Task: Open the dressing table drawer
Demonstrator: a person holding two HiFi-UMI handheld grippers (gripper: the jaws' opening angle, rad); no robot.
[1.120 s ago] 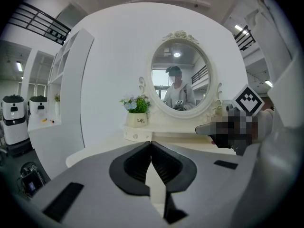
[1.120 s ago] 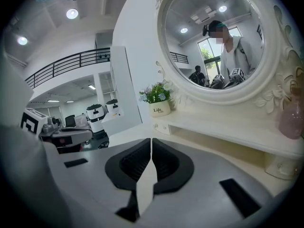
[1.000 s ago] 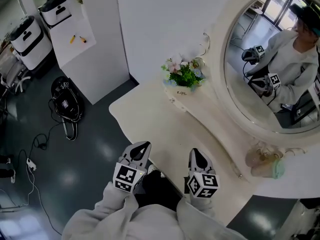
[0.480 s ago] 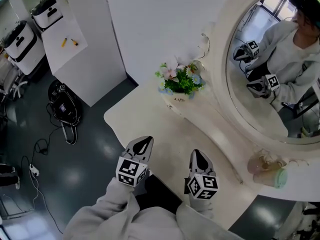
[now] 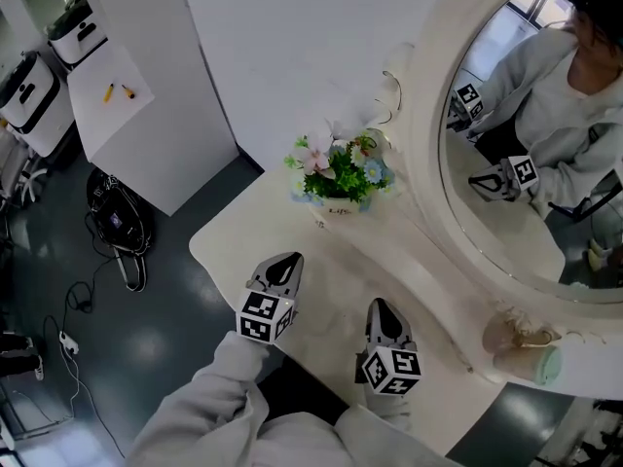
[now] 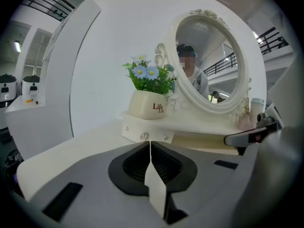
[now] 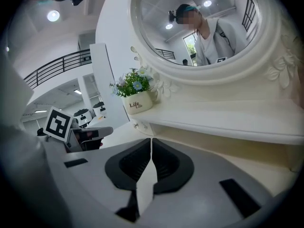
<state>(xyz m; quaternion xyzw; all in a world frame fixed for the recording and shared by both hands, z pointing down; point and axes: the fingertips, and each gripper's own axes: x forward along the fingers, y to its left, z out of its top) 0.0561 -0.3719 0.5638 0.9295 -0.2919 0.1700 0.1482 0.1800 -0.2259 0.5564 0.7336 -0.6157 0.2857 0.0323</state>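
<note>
**Both grippers closed and empty, drawer ahead of you**

Your left gripper (image 6: pixel 150 144) has its jaws pressed together with nothing between them. In the head view it hangs over the near left edge of the dressing table (image 5: pixel 331 278), pointing towards the back. Your right gripper (image 7: pixel 151 141) is in the same condition: jaws closed on each other, holding nothing. It sits over the near edge of the tabletop, to the right of the left one and apart from it. Neither gripper touches anything on the table.

The drawer (image 6: pixel 145 134) is the small cream front tucked under the left end of the raised shelf (image 7: pixel 223 120) at the back of the tabletop. A small round knob (image 6: pixel 144 136) sits in the middle of that front, with a tiny stud on either side. From your left gripper view the knob lies almost directly above the jaw tips, though still apart from them. From your right gripper view the drawer shows up and to the left of the jaws.

A flower pot (image 6: pixel 147 103) marked "Life" stands on the shelf directly above the drawer, holding blue and pink flowers. The oval mirror (image 5: pixel 421 154) rises behind the shelf. Two pale jars (image 5: pixel 516 339) stand at the shelf's right end.
</note>
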